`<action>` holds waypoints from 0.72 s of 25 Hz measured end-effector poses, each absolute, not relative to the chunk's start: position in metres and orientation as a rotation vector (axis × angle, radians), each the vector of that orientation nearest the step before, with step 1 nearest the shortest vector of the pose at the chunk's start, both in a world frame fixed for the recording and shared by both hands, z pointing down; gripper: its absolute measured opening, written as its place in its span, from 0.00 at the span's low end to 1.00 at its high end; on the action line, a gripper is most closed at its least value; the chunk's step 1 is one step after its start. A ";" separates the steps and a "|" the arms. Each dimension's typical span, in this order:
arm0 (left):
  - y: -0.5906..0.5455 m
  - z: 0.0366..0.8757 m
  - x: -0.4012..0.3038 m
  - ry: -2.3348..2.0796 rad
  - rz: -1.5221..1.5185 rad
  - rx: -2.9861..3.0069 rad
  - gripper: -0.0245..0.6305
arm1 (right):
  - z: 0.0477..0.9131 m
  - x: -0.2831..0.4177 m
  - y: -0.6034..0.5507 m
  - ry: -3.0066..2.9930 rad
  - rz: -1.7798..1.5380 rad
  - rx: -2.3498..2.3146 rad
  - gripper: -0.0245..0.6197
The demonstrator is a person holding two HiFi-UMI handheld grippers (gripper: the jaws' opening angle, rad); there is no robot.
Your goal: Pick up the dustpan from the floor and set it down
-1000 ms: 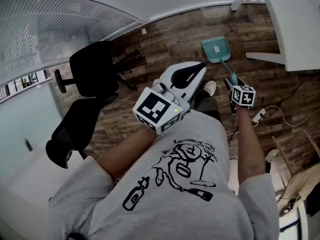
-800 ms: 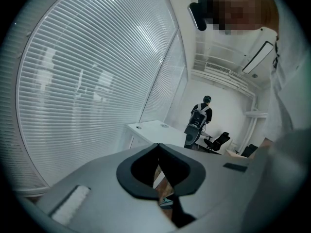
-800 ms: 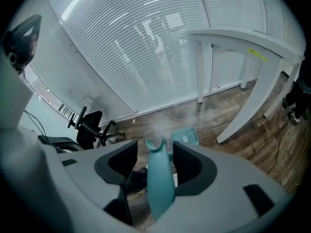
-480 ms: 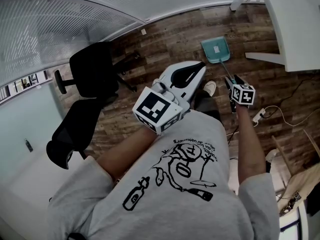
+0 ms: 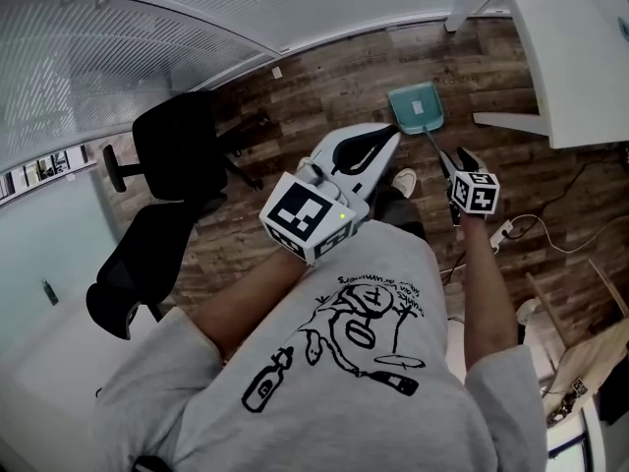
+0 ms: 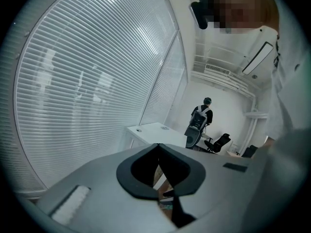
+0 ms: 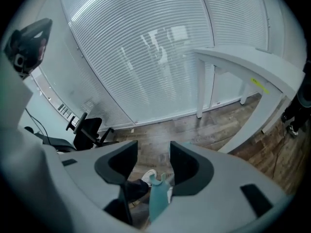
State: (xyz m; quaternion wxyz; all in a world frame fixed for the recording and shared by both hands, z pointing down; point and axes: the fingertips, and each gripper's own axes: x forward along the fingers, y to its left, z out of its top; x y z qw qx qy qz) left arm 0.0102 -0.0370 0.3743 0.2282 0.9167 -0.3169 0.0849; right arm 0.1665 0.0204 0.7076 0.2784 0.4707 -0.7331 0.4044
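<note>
The wooden floor fills the far half of the head view, with a white desk at the far right and two black office chairs to the left. The teal dustpan lies flat on the boards near the far wall, just left of the desk's foot. Its thin handle runs from the pan back toward the person and slightly right, so the long axis points almost straight at the right gripper, which sits at the near end of the handle. From that gripper's own view, the jaws stand apart, and the teal handle end lies low in the gap between them, closer to the right jaw; nothing shows it pinched, so the claw reads as released around the handle, not clenched on it. The left gripper is held up to the left of the pan, clear of it, with its jaws pressed together on nothing. The right gripper is plainly the nearer one. By my judgement, the coming move is to close on the handle across its width and lift along that axis.
</note>
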 end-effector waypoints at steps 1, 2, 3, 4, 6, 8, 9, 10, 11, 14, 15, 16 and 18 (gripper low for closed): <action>-0.038 0.373 0.011 -0.874 0.231 2.525 0.04 | 0.700 0.167 0.017 -1.979 1.078 1.276 0.34; -0.040 0.372 0.011 -0.874 0.228 2.526 0.04 | 0.692 0.168 0.013 -1.992 1.069 1.291 0.34; -0.041 0.371 0.012 -0.875 0.224 2.528 0.04 | 0.683 0.169 0.009 -2.007 1.055 1.309 0.34; -0.042 0.370 0.012 -0.875 0.220 2.531 0.04 | 0.672 0.170 0.005 -2.023 1.038 1.327 0.34; -0.043 0.367 0.012 -0.875 0.212 2.538 0.04 | 0.650 0.169 -0.001 -2.059 0.997 1.361 0.34; -0.044 0.364 0.011 -0.877 0.206 2.543 0.04 | 0.627 0.167 -0.006 -2.094 0.958 1.383 0.34; -0.044 0.363 0.012 -0.878 0.204 2.545 0.04 | 0.617 0.167 -0.008 -2.110 0.937 1.389 0.34; -0.045 0.362 0.012 -0.879 0.201 2.547 0.04 | 0.606 0.166 -0.009 -2.124 0.912 1.394 0.34; -0.045 0.360 0.012 -0.879 0.199 2.550 0.04 | 0.595 0.165 -0.010 -2.137 0.884 1.398 0.33; -0.046 0.355 0.013 -0.879 0.191 2.560 0.04 | 0.562 0.163 -0.014 -2.175 0.796 1.407 0.31; -0.047 0.354 0.013 -0.879 0.187 2.563 0.04 | 0.550 0.162 -0.016 -2.188 0.769 1.411 0.30; -0.048 0.353 0.013 -0.878 0.184 2.566 0.04 | 0.539 0.161 -0.018 -2.202 0.746 1.417 0.29; -0.050 0.351 0.013 -0.877 0.180 2.572 0.04 | 0.518 0.158 -0.021 -2.229 0.713 1.431 0.26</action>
